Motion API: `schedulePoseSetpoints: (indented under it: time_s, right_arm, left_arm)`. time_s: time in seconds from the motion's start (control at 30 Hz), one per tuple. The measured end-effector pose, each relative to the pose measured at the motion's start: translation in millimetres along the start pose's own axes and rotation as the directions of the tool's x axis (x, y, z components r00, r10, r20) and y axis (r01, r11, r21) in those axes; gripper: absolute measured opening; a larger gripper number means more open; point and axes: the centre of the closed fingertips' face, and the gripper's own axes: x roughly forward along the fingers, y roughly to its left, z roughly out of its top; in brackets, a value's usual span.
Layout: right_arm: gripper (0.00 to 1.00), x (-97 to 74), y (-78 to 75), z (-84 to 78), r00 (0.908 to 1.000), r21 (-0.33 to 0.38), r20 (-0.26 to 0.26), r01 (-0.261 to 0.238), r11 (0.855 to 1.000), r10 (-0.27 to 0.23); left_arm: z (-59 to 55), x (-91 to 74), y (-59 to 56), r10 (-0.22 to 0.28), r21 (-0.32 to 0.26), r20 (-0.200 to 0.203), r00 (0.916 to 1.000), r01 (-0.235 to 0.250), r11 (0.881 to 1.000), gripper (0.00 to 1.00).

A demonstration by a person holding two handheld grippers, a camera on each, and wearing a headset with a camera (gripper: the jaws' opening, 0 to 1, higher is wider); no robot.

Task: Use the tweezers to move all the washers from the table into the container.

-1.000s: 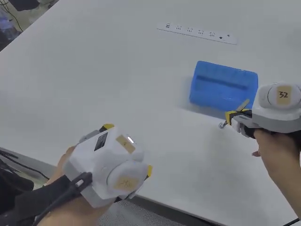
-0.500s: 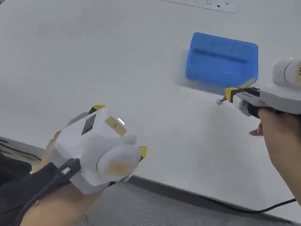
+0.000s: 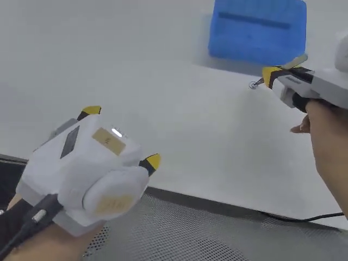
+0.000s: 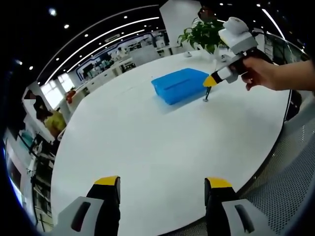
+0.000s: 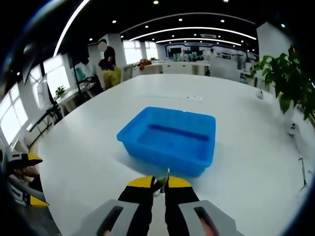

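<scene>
Barely shifted against the container (image 3: pixel 258 30): keeps right gripper (image 3: pixel 271 75) clamped on tweezers (image 5: pixel 168 172) pinching 1 washer (image 3: pixel 253 85) just short of it, left gripper (image 3: pixel 122 136) wide, well back. Drop pending.

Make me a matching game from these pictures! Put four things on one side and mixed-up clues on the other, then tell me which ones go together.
Things:
1. container
2. left hand-held gripper
3. right hand-held gripper
4. plant

Clues:
A. shut on the tweezers
B. green leaves
C. blue, open on top
D. jaws apart, holding nothing

Pairs: 1-C, 2-D, 3-A, 4-B
</scene>
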Motion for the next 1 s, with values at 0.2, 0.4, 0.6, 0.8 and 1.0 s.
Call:
schedulePoseSetpoints:
  time_s: [0.2, 0.4, 0.6, 0.8, 1.0]
  right_arm:
    - [0.05, 1.6, 1.6, 0.9, 0.9995, -0.048, -0.006, 0.03, 0.998, -0.03]
    - [0.04, 2.9, -1.7, 1.6, 0.9992, -0.06, -0.007, 0.038, 0.997, -0.039]
    - [0.04, 5.1, -5.1, 3.0, 0.9991, -0.062, -0.018, 0.038, 0.997, -0.039]
    - [0.04, 3.8, -8.6, 1.2, 0.9988, -0.064, -0.032, 0.035, 0.997, -0.038]
    - [0.04, 3.7, -7.2, 1.5, 0.9989, -0.076, -0.035, 0.029, 0.997, -0.032]
  left_arm:
    - [-1.8, 0.6, -1.4, -0.005, 0.002, -0.01, 0.9999, 0.005, 1.0, 0.7]
    - [-4.6, 1.5, -2.3, -0.01, 0.001, -0.028, 0.9996, 0.01, 1.0, 0.7]
    - [-5.7, 1.5, -2.9, -0.014, 0.002, -0.036, 0.9993, 0.014, 1.0, 0.7]
    - [-6.6, 1.3, -3.0, -0.015, 0.004, -0.04, 0.9991, 0.015, 1.0, 0.7]
    - [-7.3, 1.5, -3.8, -0.019, 0.007, -0.042, 0.9989, 0.02, 1.0, 0.69]
